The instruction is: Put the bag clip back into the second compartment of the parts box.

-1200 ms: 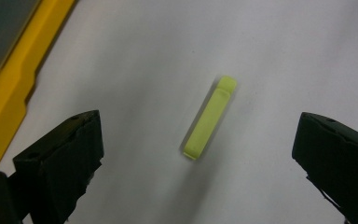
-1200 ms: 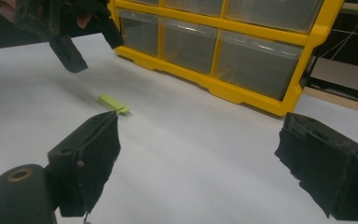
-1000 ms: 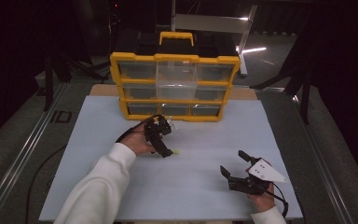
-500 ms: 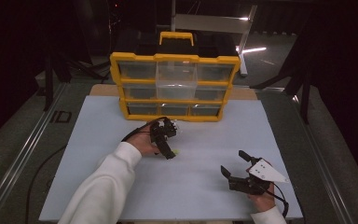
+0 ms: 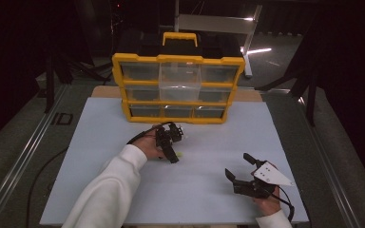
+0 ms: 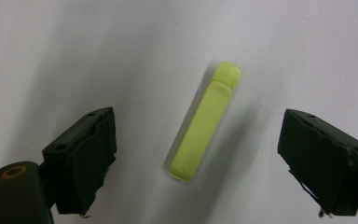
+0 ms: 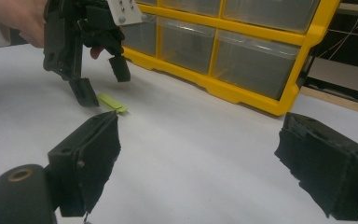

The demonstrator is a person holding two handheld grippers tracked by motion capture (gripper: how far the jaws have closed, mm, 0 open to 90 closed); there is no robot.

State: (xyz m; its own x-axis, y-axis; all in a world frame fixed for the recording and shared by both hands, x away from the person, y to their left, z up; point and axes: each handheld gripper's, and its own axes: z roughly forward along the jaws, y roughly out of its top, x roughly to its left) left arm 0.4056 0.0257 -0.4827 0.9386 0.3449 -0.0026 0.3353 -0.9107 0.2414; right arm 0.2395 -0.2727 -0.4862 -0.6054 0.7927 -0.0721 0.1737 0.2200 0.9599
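- The step in hand looked like a pick-up: the left gripper (image 5: 173, 151) pointed down over a small yellow-green stick (image 6: 204, 122) lying flat on the white desk (image 5: 100, 156), about midway between the desk's left and right edges and nearer the far edge than the near one.
- Its fingers (image 6: 81, 158) stood wide on either side of the stick without touching it; they had just been closing a little, with the stick between them.
- Next, by my reading, the fingers needed to come down to the desk surface and close across the stick's narrow width, since it lay slantwise between them.
- The stick was flat, slim and round-ended, smooth plastic by the look, with a short cap-like section at one end.
- The right gripper (image 5: 240, 168) rested near the desk's near right corner, fingers wide and empty.
- A yellow organiser (image 5: 178, 88) with clear plastic drawers stood at the far edge.
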